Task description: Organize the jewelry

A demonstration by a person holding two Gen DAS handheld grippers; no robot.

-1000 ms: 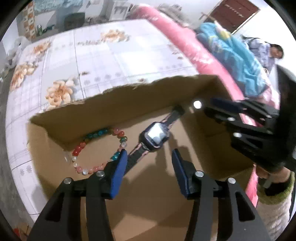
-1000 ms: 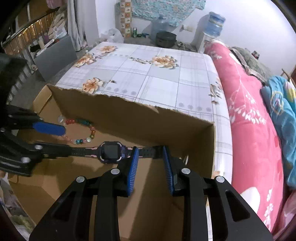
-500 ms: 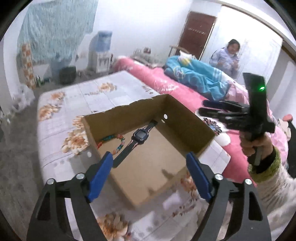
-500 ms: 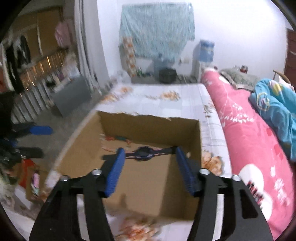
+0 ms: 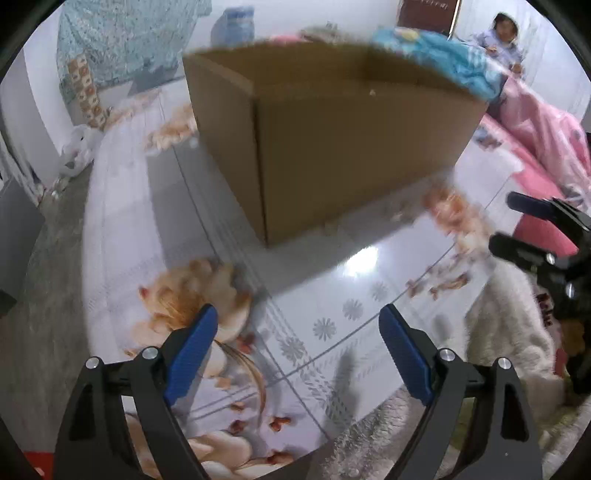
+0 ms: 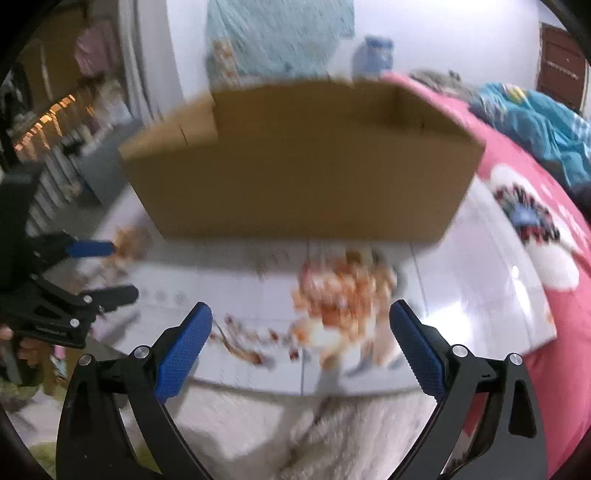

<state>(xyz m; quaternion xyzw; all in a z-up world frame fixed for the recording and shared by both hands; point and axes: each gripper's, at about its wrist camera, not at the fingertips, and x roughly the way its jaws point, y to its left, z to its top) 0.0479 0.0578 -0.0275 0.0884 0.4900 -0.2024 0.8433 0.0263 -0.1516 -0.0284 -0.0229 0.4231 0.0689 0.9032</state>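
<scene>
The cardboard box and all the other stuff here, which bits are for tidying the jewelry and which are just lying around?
For the job:
- cardboard box; its inside is hidden
- left gripper, opening, nothing between the fingers
- right gripper, opening, also holding nothing

Just lying about:
- flowered tablecloth
- pink quilt
- blue blanket
- water bottle

Cardboard box point(image 5: 332, 147) stood on floral-covered bench point(image 5: 332, 295). Left hand-held gripper point(image 5: 299, 343) hung over the bench, jaws opening, nothing between. Right hand-held gripper point(image 5: 517, 225) at frame edge.
</scene>
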